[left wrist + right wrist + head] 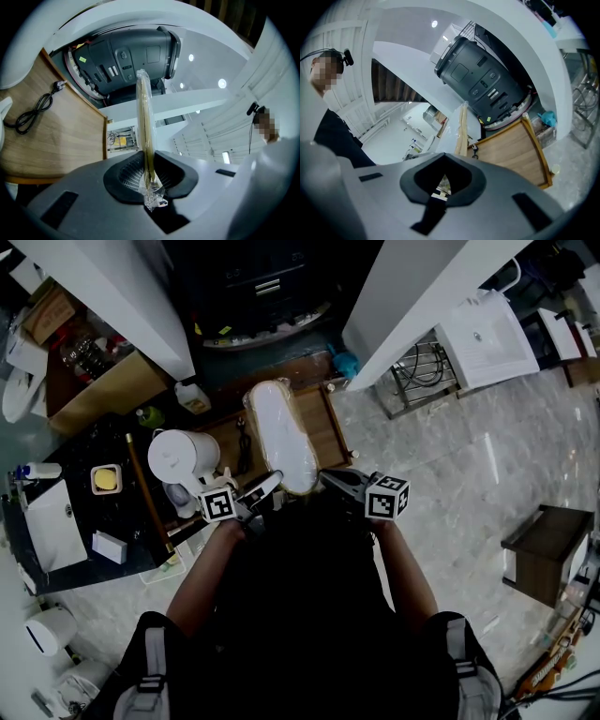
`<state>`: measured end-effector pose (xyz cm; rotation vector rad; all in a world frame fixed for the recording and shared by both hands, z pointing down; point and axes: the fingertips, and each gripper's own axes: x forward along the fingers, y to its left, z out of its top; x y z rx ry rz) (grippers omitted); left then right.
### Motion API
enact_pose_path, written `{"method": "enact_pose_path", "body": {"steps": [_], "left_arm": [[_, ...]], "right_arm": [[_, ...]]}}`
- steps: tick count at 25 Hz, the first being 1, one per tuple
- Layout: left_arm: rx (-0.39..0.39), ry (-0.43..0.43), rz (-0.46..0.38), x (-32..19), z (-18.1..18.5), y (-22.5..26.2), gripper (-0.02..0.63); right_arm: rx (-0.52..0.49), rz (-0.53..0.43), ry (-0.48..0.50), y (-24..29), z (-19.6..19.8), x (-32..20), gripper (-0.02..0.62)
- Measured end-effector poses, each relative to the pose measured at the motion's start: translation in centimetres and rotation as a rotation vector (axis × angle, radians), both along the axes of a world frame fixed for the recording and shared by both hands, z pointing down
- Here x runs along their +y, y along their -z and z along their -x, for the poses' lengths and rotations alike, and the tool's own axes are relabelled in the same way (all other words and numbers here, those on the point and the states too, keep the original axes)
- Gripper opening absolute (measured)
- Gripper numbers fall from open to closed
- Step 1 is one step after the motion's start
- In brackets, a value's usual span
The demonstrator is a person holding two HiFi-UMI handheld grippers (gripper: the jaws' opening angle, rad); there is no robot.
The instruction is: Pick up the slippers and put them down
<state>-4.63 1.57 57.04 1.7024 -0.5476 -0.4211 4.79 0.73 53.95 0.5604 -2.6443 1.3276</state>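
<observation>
A pair of white slippers (pixel 281 435) sealed in a clear plastic bag hangs flat above a wooden tray (pixel 330 427), held at its near end between both grippers. My left gripper (pixel 265 487) is shut on the bag's left near corner. In the left gripper view the slippers (pixel 144 112) run edge-on away from the closed left gripper (pixel 150 182), with crumpled plastic pinched between the pads. My right gripper (pixel 330 480) holds the right near corner. In the right gripper view the slippers (pixel 461 129) show edge-on, and a scrap of bag sits inside the closed right gripper (pixel 442 182).
A black cable (pixel 244 448) lies on the tray. A white kettle (pixel 183 457) stands left of it on a dark counter with small items. A dark round appliance (pixel 262 287) sits beyond the tray. A blue cloth (pixel 345 363) and a wooden stool (pixel 546 554) are on the right.
</observation>
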Motion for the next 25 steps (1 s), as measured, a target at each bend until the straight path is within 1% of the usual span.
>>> {"method": "enact_pose_path", "body": {"steps": [3, 11, 15, 25], "left_arm": [[0.023, 0.009, 0.016, 0.18, -0.19, 0.28, 0.071], [0.022, 0.010, 0.006, 0.28, -0.19, 0.51, 0.071], [0.035, 0.011, -0.008, 0.31, -0.12, 0.72, 0.072], [0.041, 0.015, -0.003, 0.39, 0.21, 0.66, 0.072]], "right_arm": [[0.000, -0.002, 0.000, 0.10, -0.06, 0.10, 0.007], [0.002, -0.006, 0.002, 0.28, -0.08, 0.29, 0.007], [0.002, -0.010, 0.005, 0.22, 0.04, 0.37, 0.008], [-0.001, -0.011, 0.010, 0.18, 0.43, 0.41, 0.008]]}}
